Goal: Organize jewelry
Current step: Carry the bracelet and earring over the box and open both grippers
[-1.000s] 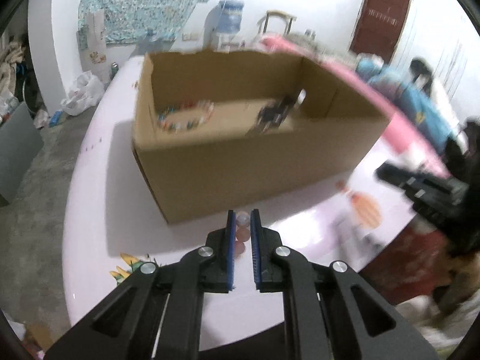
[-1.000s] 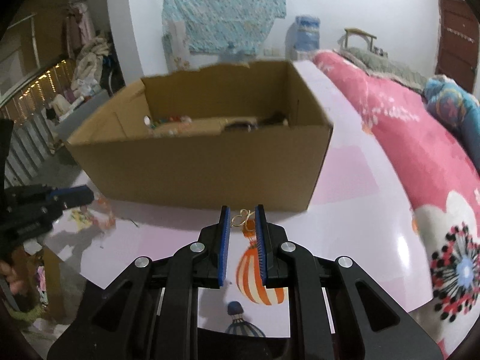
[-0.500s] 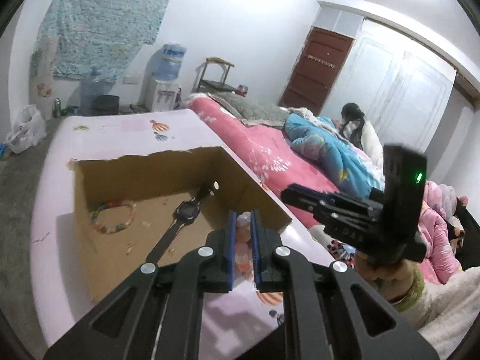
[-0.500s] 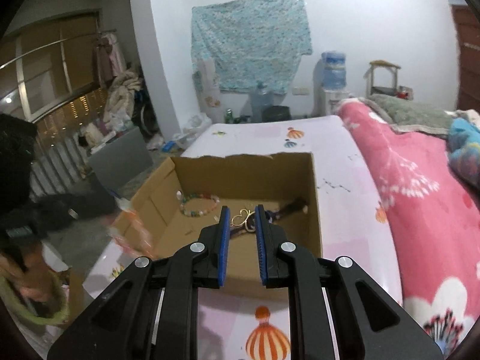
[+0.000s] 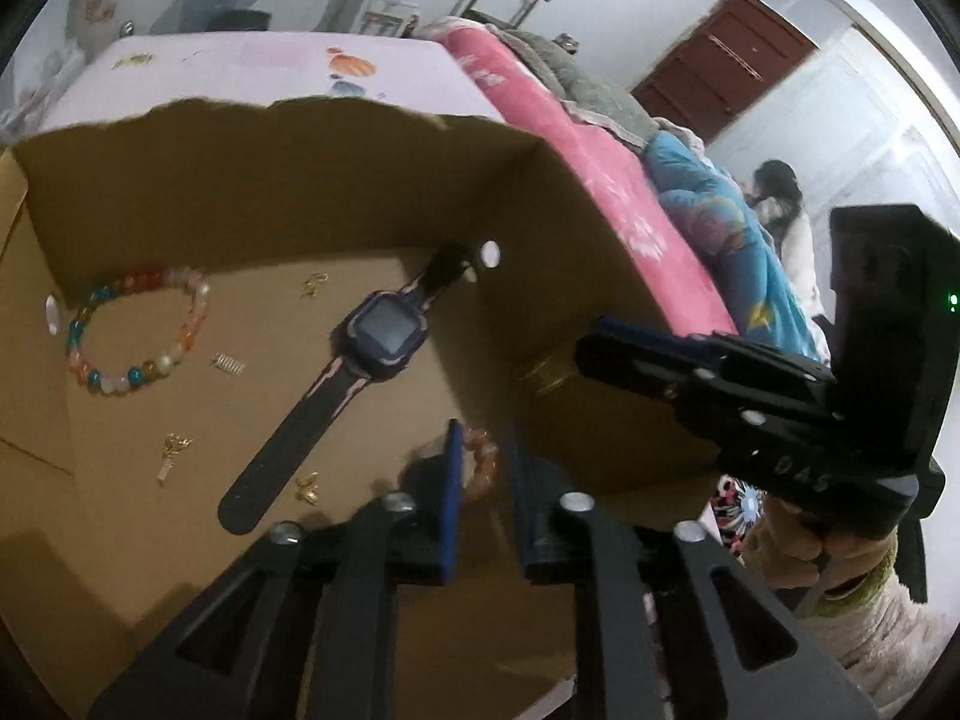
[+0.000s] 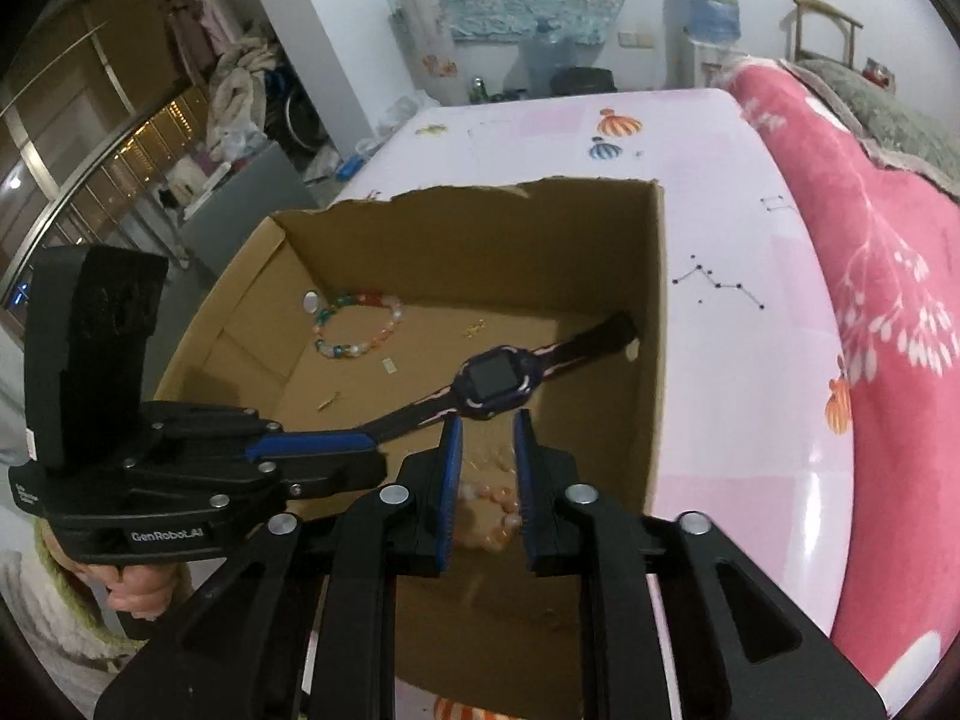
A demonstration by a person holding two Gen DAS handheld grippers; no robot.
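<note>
Both grippers moved over cardboard box [image 6: 654, 324]; left gripper [image 5: 483, 468] parted, peach bracelet [image 5: 480, 465] loose between; right gripper [image 6: 486, 468] parted, empty.

left hand-held gripper [image 5: 483, 483]: black body, blue pads, silver screws, white GenRobot.AI lettering
right hand-held gripper [image 6: 486, 468]: same, green LED
sleeves: fuzzy white, green cuff

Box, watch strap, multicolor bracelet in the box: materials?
Box: brown corrugated cardboard, matte; the back rim is torn ragged. Watch strap: looks like matte dark rubber or silicone with pink edging. Bracelet: glossy round beads, translucent in several colors; glass, stone or plastic, can't tell.
</note>
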